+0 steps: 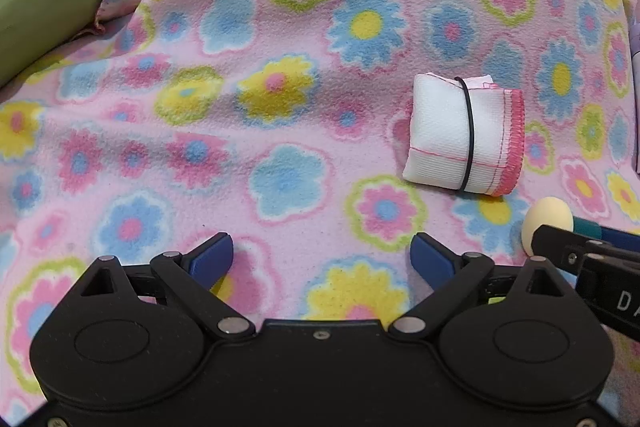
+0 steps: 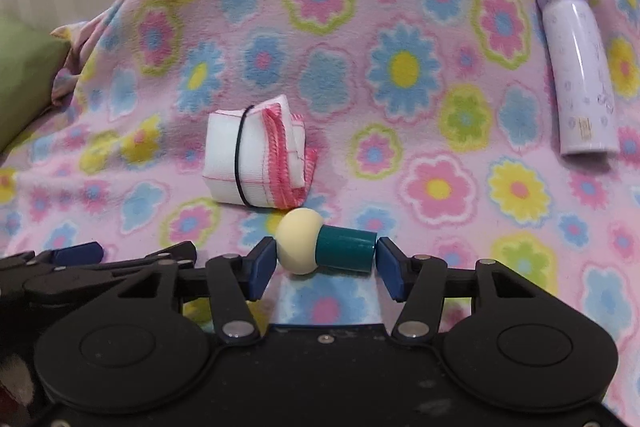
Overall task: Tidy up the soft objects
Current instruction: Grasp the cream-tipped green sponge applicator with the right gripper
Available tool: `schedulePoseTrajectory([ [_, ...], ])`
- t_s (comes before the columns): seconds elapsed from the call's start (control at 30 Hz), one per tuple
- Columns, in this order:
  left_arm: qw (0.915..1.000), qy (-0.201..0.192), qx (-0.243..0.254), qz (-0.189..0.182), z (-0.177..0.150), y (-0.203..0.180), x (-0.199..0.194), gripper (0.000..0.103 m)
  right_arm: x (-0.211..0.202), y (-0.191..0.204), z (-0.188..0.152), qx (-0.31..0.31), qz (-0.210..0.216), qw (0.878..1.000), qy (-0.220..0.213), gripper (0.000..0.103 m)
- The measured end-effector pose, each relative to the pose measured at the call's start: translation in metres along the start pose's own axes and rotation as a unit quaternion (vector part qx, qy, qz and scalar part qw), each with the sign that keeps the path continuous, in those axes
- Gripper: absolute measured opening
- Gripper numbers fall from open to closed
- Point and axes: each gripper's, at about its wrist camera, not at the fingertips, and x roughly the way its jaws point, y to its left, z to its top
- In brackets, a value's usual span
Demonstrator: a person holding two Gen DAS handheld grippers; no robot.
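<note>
At the lower middle of the right wrist view, the right hand-held gripper (image 2: 326,265) has its blue pads closed in on a small toy figure (image 2: 326,247) with a cream round head and a teal cylindrical body, lying sideways on the flowered pink blanket (image 2: 420,27). The left pad touches the head and the right pad sits at the flat end of the body, so the toy is pinched lengthwise.

Just above and left of the toy in that view lies a folded white cloth (image 2: 256,155) with pink stitched edging, bound by a thin black elastic band (image 2: 239,155). At the upper right a lilac bottle (image 2: 576,71) with a purple cap lies on the blanket, well apart from the toy. A green cushion (image 2: 24,83) shows at the left edge.

In the left wrist view, the left hand-held gripper (image 1: 322,259) stands wide open at lower centre with nothing between its pads, only blanket. The folded cloth (image 1: 464,135) lies above and to its right, apart from it, and the toy's cream head (image 1: 546,219) shows at the right edge.
</note>
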Motion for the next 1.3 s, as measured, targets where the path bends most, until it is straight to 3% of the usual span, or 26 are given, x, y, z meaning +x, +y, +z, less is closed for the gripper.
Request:
schedulePoseTrajectory([
  [0.13, 1.0000, 0.000, 0.000, 0.001, 0.000, 0.000, 0.000, 0.093, -0.010, -0.007, 0.001, -0.033, 0.002, 0.999, -0.014, 0.053],
  [0.3, 1.0000, -0.001, -0.001, 0.000, 0.000, 0.001, 0.000, 0.094, -0.020, -0.041, 0.005, -0.074, -0.028, 0.996, -0.035, 0.053],
  [0.5, 1.0000, -0.002, 0.000, 0.001, -0.001, 0.000, 0.000, 0.094, -0.001, -0.086, 0.012, -0.041, -0.040, 0.998, -0.010, 0.054],
  [0.73, 1.0000, -0.002, 0.002, 0.003, -0.001, 0.000, 0.000, 0.094, 0.024, -0.091, 0.008, -0.018, -0.039, 0.999, 0.008, 0.059],
  [0.97, 1.0000, -0.003, 0.002, 0.002, -0.001, 0.001, 0.000, 0.094, 0.022, -0.103, 0.006, 0.017, -0.016, 1.000, -0.006, 0.060],
  [1.17, 1.0000, -0.003, 0.004, 0.005, -0.001, 0.000, 0.000, 0.094, 0.022, -0.110, 0.006, 0.036, 0.008, 0.999, -0.011, 0.068],
  [1.23, 1.0000, -0.003, 0.005, 0.007, -0.001, -0.001, 0.000, 0.095, 0.021, -0.113, 0.005, 0.046, 0.014, 0.999, -0.014, 0.067],
  [1.27, 0.9999, -0.003, 0.006, 0.010, -0.001, -0.002, 0.000, 0.096, 0.021, -0.115, 0.005, 0.051, 0.012, 0.999, -0.015, 0.058],
  [1.3, 0.9999, -0.003, 0.007, 0.014, -0.001, -0.003, 0.000, 0.097, 0.021, -0.116, 0.005, 0.057, 0.011, 0.998, -0.016, 0.058],
])
